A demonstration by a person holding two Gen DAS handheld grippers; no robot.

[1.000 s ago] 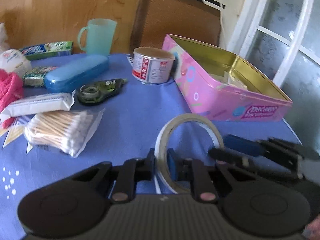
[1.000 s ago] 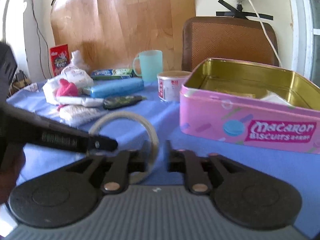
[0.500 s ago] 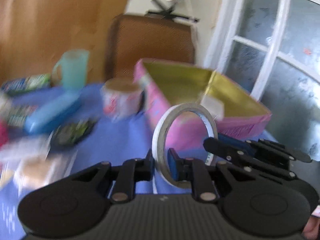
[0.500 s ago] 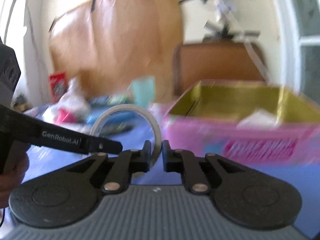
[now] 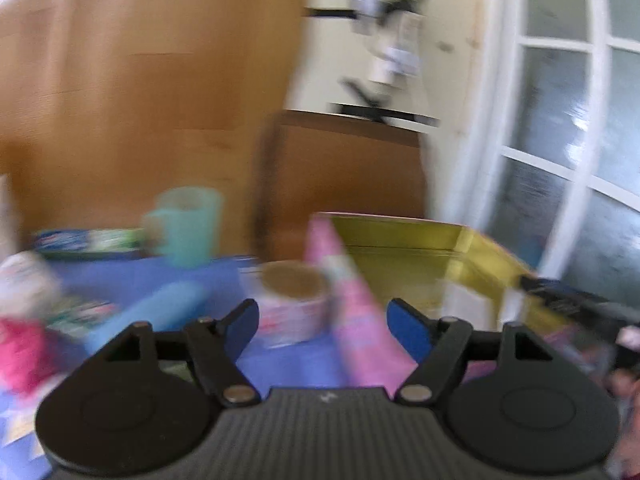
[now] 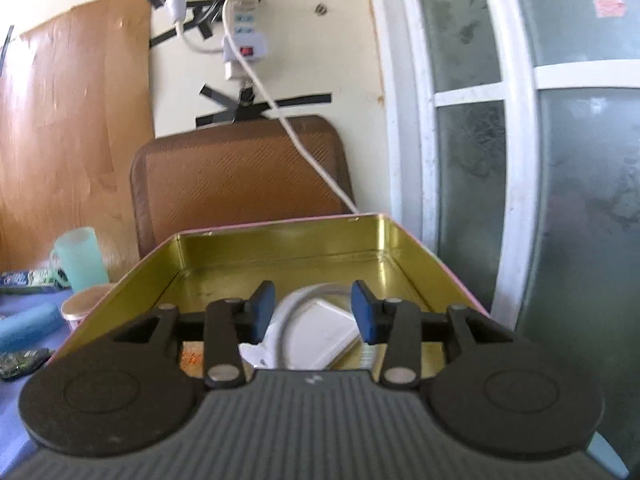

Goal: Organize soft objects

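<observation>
Item: pink tin (image 6: pixel 408 240), gold-lined, holding tape ring (image 6: pixel 296 300) and white packet (image 6: pixel 324 332); my right claw (image 6: pixel 312 312) and left claw (image 5: pixel 322 326) just opened, both empty.

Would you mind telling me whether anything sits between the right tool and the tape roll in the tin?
Nothing visible does: the right tool stands open over the pink tin, and the tape roll lies below its fingertips.

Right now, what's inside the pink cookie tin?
Inside the pink tin lies a roll of tape over a flat white packet, below the right tongs, which stand open. An orange-printed scrap peeks out; the tongs cover the tin's near floor.
</observation>
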